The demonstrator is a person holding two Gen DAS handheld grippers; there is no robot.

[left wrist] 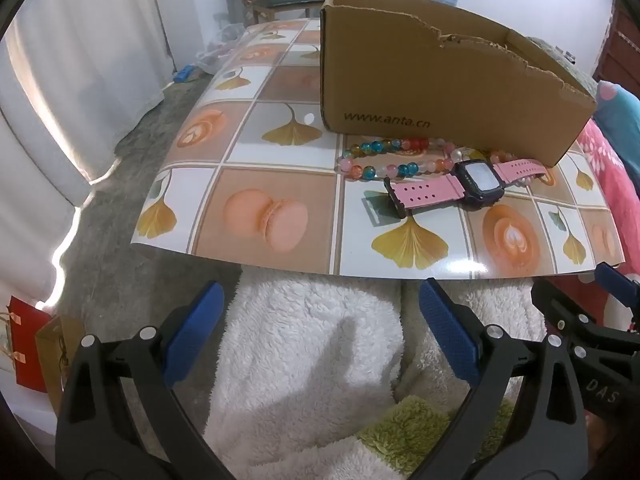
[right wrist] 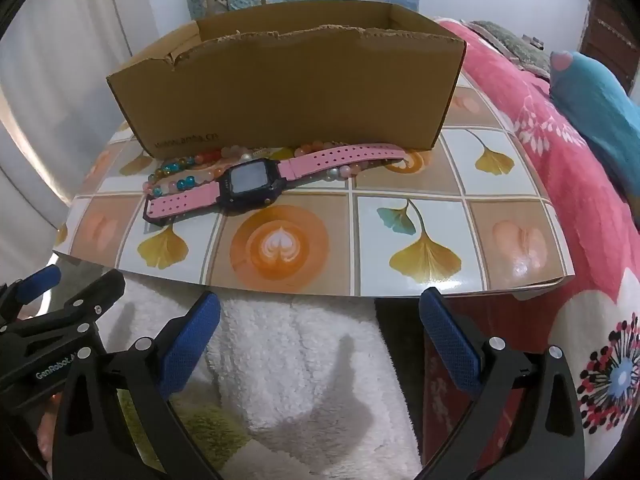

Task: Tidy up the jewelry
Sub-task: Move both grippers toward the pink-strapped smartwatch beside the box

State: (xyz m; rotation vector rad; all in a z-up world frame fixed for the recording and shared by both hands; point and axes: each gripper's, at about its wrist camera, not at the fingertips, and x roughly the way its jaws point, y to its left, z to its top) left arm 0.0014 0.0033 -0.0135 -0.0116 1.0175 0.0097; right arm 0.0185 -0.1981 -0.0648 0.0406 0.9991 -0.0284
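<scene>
Watch (left wrist: 478, 178): flat on the worktop (left wrist: 280, 184), just in front of the cardboard box (left wrist: 440, 92); dark square case, pale screen facing up, pink perforated strap stretched out to both sides.
Beaded bracelet (left wrist: 376, 156): between watch and box front; round beads in pink, blue, red, orange and white; strap lying across part of it, so touching the watch.
Second bead string (left wrist: 504, 158): partly hidden under the strap near the box; cannot tell whether separate from the first bracelet.
Cardboard box: open at the top, torn upper edge, printed web address on the front wall; interior hidden in both views.
Worktop: glossy sheet printed with ginkgo leaves, macarons and latte cups.
Left claw (left wrist: 320, 336): tilted steeply downward, short of the worktop's near edge, above white fleece (left wrist: 312, 360); blue pads (left wrist: 192, 336) spread wide, nothing between them.
Right claw (right wrist: 320, 338): same steep downward tilt, same side of the worktop edge; blue pads (right wrist: 450, 344) spread wide, nothing between them.
Left wrist view only: white curtain (left wrist: 80, 80), grey floor, red paper bag (left wrist: 24, 344) at lower left; right claw's frame at the right edge.
Right wrist view only: pink floral blanket (right wrist: 580, 200) and teal cushion (right wrist: 600, 112) to the right; left claw's frame at the left edge.
</scene>
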